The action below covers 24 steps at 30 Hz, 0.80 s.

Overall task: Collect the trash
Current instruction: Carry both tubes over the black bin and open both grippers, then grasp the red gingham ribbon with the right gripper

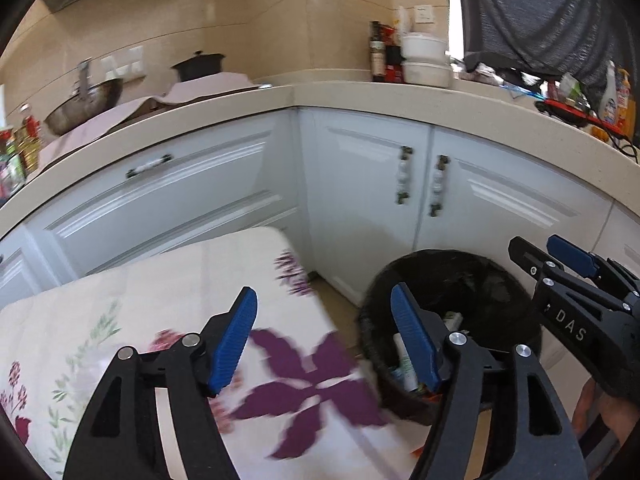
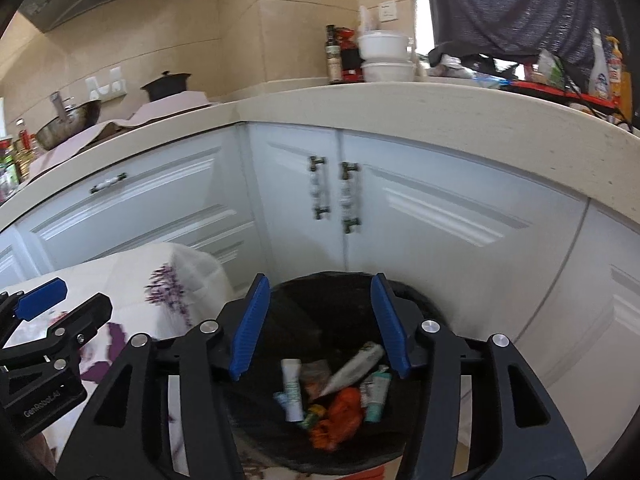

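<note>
Currently both your grippers hang empty, fingers apart: right gripper [image 2: 318, 322] over the round black-lined trash bin [image 2: 416, 300], left gripper [image 1: 324, 336] beside it above the floral-clothed counter [image 1: 120, 312]. Likely drops are done. Count inside: three tubes [image 2: 291, 390], one crumpled orange wrapper [image 2: 340, 412].

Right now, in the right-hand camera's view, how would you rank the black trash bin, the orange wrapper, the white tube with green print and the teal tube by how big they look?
1. black trash bin, far the largest
2. orange wrapper, crumpled
3. white tube with green print
4. teal tube

The two tubes look close; the teal one is partly hidden, so their order is unsure.
</note>
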Tool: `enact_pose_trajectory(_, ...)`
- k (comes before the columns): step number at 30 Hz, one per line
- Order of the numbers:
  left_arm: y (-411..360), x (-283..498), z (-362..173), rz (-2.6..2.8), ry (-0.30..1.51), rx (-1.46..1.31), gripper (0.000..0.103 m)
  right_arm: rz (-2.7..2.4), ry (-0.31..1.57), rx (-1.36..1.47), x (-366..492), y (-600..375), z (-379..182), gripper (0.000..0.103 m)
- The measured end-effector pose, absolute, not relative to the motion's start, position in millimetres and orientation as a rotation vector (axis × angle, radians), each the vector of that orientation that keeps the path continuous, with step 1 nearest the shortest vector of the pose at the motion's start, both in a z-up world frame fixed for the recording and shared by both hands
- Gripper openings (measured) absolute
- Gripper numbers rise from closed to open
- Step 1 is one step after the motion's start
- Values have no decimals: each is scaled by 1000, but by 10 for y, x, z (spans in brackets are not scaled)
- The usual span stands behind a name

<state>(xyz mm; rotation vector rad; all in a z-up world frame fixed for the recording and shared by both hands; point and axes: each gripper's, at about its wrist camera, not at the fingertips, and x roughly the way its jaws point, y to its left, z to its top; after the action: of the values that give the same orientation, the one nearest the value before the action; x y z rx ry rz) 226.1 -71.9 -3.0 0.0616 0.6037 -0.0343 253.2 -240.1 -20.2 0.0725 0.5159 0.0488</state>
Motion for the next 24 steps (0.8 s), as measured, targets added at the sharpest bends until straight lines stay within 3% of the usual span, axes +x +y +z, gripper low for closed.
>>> enact_pose_trajectory(24,983,1609,-258,248,660,-27,76,312,586,9,2264,-891,-162,60)
